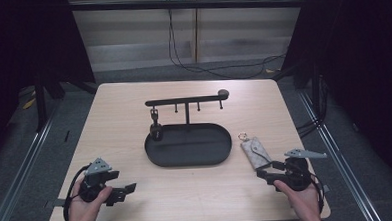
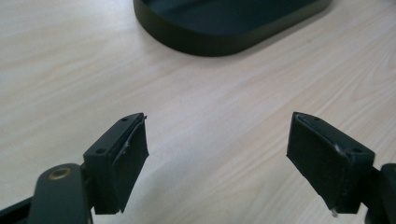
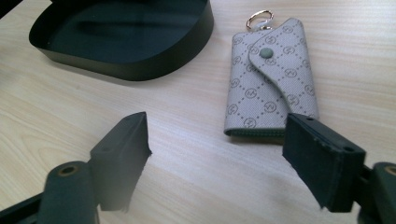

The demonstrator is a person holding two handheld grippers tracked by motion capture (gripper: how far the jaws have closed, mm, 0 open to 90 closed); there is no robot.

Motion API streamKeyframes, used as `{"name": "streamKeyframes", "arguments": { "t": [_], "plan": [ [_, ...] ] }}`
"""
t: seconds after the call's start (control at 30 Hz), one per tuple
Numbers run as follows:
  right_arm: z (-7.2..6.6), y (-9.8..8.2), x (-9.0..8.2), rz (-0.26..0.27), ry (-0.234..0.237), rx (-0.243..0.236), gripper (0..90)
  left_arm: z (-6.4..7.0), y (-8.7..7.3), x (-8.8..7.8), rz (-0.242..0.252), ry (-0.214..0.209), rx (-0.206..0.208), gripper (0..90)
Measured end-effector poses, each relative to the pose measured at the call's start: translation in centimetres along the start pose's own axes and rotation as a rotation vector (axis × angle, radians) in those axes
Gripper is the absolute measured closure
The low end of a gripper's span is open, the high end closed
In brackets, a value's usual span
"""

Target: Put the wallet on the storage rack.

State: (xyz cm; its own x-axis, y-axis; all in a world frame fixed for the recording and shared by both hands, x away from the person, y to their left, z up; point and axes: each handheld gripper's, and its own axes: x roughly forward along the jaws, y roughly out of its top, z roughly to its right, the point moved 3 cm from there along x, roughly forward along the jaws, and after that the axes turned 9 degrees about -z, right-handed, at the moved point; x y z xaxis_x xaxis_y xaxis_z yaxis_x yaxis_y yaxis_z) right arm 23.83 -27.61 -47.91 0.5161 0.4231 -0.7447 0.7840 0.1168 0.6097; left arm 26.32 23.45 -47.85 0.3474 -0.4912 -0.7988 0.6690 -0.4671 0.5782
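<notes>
From the high view, a pale wooden surface (image 1: 133, 103) carries a black oval tray (image 1: 188, 145) near its middle, with a thin post rising from the tray's back edge to a horizontal bar (image 1: 183, 99) fitted with small hooks; a dark item (image 1: 155, 127) hangs from the leftmost hook down to the tray's rim. A patterned grey key pouch (image 1: 256, 152) with a metal ring (image 1: 243, 136) at its far end lies flat on the surface, right of the tray and apart from it. The right claw (image 1: 265, 175) sits at the near right edge, just at the pouch's near end, held by a hand (image 1: 300, 201). The left claw (image 1: 123, 191) rests at the near left corner, well apart from the tray, in the other hand (image 1: 83, 210). In the left gripper view, the left claw (image 2: 217, 154) stands wide open over bare wood, with the tray's rim (image 2: 210, 44) ahead. In the right gripper view, the right claw (image 3: 217, 154) is open with nothing between its jaws; the pouch (image 3: 271, 88) lies just ahead, toward the right jaw, its snap flap up and ring (image 3: 259, 18) pointing away, and the tray (image 3: 140, 65) sits further off to the left.
</notes>
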Motion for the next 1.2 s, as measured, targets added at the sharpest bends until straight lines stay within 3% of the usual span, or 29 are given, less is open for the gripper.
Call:
{"name": "streamKeyframes", "arguments": {
  "t": [0.2,0.27,0.33,0.47,0.6,0.77,1.0,1.2],
  "plan": [
    [0.4,2.0,-0.1,-0.001,-0.033,-0.007,24.4,0.1,-0.6,-0.4,0.048,-0.018,-0.015,19.9],
    [0.4,2.8,0.0,-0.039,-0.038,-0.002,24.5,0.3,-0.8,-0.1,0.039,-0.037,-0.032,15.2],
    [0.3,3.4,0.4,-0.072,-0.031,-0.004,24.5,0.4,-0.8,-0.1,0.044,-0.055,-0.03,16.5],
    [0.6,4.2,1.2,-0.122,-0.03,-0.002,24.1,0.3,-0.8,-0.6,0.073,-0.052,-0.038,15.9],
    [0.9,5.0,1.6,-0.165,-0.037,0.01,22.3,0.8,-1.3,-0.6,0.055,-0.046,-0.007,16.0],
    [0.5,6.3,1.9,-0.195,-0.054,-0.017,22.2,1.0,-1.5,-0.7,0.058,-0.046,0.008,16.1],
    [0.9,7.0,3.3,-0.296,-0.101,-0.06,20.1,1.0,-1.5,-0.4,0.048,-0.056,0.009,16.1],
    [1.2,7.8,4.1,-0.346,-0.1,-0.053,20.8,1.1,-1.4,-0.4,0.053,-0.058,0.015,16.1]
  ]
}}
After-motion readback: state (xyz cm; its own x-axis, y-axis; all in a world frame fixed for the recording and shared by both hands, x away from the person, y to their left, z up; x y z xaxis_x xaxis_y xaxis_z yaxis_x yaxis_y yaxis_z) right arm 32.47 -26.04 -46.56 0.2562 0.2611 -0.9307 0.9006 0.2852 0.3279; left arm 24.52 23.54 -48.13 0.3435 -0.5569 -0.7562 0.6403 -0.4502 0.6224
